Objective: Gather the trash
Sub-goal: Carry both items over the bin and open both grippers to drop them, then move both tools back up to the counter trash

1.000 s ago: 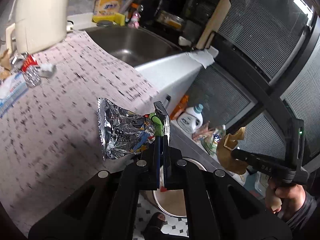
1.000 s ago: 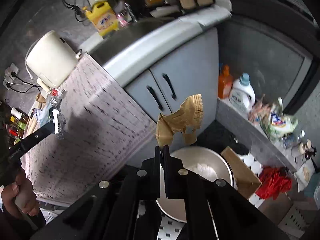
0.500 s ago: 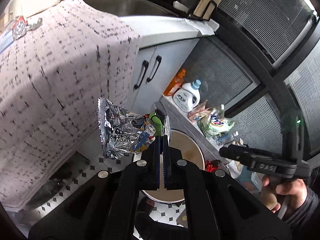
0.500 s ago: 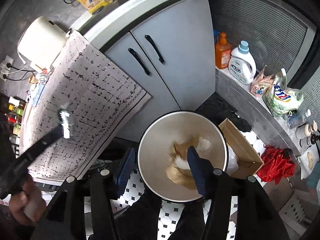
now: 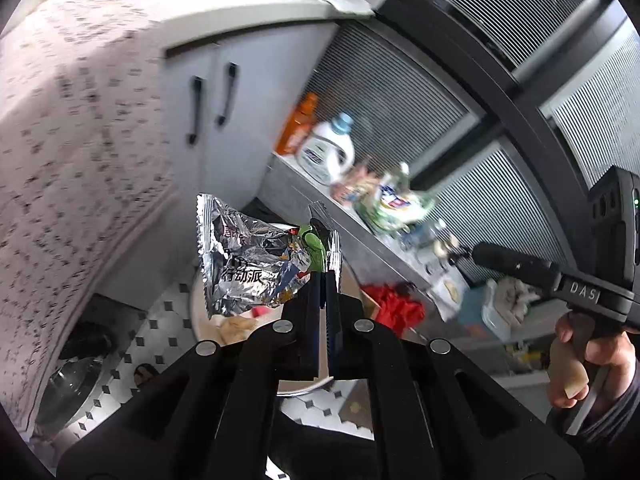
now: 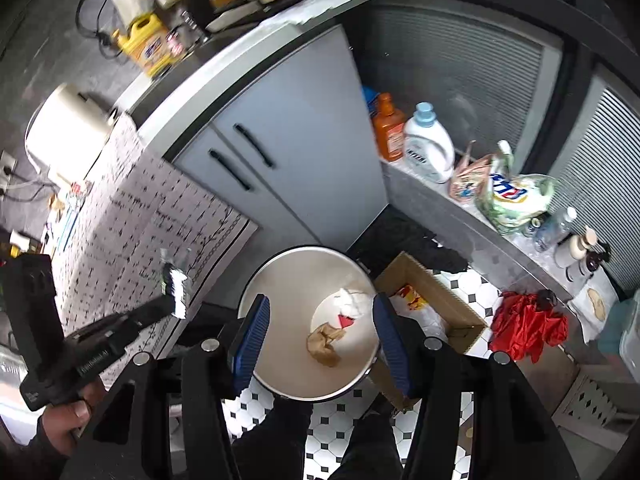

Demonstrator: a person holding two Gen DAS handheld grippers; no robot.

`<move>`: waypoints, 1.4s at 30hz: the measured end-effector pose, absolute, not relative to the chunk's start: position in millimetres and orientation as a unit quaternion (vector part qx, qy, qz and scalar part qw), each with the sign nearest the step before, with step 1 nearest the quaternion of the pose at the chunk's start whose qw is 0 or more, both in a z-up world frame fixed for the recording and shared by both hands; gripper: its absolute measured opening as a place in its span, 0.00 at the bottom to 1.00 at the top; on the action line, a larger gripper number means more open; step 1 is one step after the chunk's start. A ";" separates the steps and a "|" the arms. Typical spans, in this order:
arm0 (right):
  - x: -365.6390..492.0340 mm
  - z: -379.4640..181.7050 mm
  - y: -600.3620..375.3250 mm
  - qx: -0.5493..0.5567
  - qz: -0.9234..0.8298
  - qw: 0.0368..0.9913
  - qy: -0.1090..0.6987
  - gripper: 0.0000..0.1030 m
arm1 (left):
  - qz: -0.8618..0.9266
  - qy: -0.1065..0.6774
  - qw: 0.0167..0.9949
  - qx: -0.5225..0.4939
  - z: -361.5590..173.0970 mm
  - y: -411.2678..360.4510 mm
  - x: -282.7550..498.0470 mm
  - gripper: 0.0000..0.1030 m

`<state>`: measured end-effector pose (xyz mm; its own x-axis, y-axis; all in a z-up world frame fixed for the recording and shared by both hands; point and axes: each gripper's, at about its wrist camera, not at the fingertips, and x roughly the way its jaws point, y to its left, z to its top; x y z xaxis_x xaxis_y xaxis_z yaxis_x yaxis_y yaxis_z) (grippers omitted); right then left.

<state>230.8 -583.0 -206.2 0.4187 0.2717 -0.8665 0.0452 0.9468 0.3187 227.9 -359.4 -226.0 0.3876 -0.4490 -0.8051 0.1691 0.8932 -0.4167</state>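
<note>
The left tool (image 5: pixel 325 276) is clenched on a crumpled silver foil snack wrapper (image 5: pixel 248 264), pinching its green-printed corner so the rest of the packet hangs out to the left of the pads, above the rim of a round trash bin (image 6: pixel 280 280) on the black-and-white tiled floor (image 6: pixel 332 432). The right tool (image 6: pixel 320 328) stands released, its blue-padded fingers (image 6: pixel 252 328) spread apart with nothing between them, directly over the bin's mouth. Down in the bin lie a crumpled brown paper wrapper (image 6: pixel 325 342), a white scrap and a small red piece. Beside the bin sits an open cardboard box (image 6: pixel 432 300), and a red cloth (image 6: pixel 528 330) lies further right. A worktop (image 6: pixel 136 216) draped in a patterned cloth hangs beside grey cabinet doors (image 6: pixel 280 152). A low ledge holds an orange bottle (image 6: pixel 388 128) and a white detergent bottle (image 6: pixel 430 146).
</note>
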 end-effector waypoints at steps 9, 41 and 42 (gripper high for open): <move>221.7 -199.1 -600.6 0.173 0.046 0.838 0.515 0.61 | -0.189 0.510 0.829 -0.129 -208.3 -357.1 231.7 0.58; 291.2 -102.5 -374.1 0.099 0.152 0.896 0.405 0.92 | 0.016 0.375 0.908 -0.189 -110.7 -91.9 203.0 0.94; 293.4 -101.1 -366.1 0.096 0.156 0.897 0.402 0.92 | 0.021 0.372 0.908 -0.191 -110.3 -84.2 202.2 0.94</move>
<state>293.4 -366.1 -101.1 0.6278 0.3561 -0.6921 -0.2019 0.9333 0.2971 202.2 -84.2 -110.3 0.7224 -0.1042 -0.6836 -0.1799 0.9262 -0.3313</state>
